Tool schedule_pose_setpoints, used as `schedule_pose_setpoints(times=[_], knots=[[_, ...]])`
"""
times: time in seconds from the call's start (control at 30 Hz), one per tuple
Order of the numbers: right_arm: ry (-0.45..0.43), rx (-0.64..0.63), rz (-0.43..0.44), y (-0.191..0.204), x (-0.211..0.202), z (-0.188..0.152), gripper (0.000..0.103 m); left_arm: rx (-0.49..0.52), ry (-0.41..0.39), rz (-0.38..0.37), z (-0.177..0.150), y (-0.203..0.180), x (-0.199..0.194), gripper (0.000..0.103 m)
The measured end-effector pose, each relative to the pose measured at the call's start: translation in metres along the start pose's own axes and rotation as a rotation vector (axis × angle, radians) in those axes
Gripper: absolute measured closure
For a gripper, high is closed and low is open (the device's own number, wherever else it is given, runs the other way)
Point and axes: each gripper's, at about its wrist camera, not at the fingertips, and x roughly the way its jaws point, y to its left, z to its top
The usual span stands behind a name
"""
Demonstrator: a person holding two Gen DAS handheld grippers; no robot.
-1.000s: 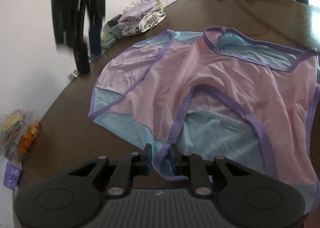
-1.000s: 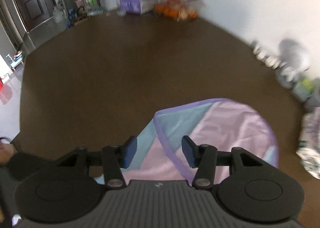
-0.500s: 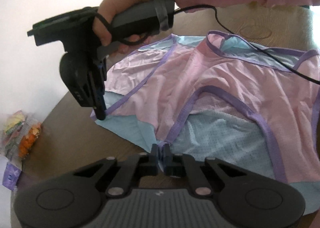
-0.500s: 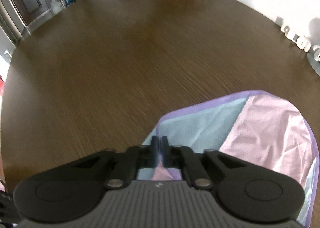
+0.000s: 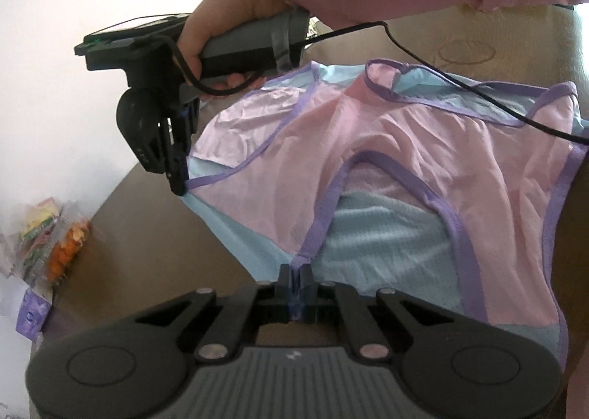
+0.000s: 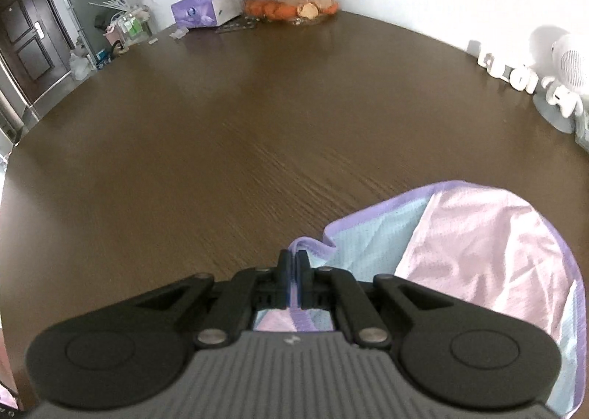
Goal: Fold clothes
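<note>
While both pairs of jaws were clamped on purple trim, the left gripper (image 5: 295,273) pinched the near edge of the pink-and-blue garment (image 5: 397,161) and the right gripper (image 6: 293,266) nipped its far corner. Beyond the garment, spread on the brown worktop (image 6: 221,131), a hand (image 5: 235,14) held the right gripper's grey handle.
</note>
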Motion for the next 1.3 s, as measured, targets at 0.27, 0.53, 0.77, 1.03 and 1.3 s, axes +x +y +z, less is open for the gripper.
schedule_pose_setpoints(times=[0.27, 0.53, 0.77, 1.03, 1.3], knots=[[-0.045, 0.080, 0.023, -0.011, 0.000, -0.004, 0.061, -0.073, -0.023, -0.030, -0.005, 0.009, -0.011, 0.066], [-0.180, 0.181, 0.049, -0.041, -0.063, -0.021, 0.036, -0.230, -0.044, 0.021, -0.008, 0.027, -0.022, 0.052], [-0.246, 0.234, 0.062, -0.069, -0.133, -0.076, 0.032, -0.350, -0.038, 0.014, -0.013, 0.032, -0.025, 0.051], [-0.218, 0.229, 0.068, -0.056, -0.181, -0.088, 0.033, -0.384, -0.020, 0.002, -0.017, 0.034, -0.012, 0.054], [-0.201, 0.165, 0.097, 0.007, -0.203, -0.002, 0.029, -0.416, -0.001, -0.008, -0.021, 0.036, 0.002, 0.057]])
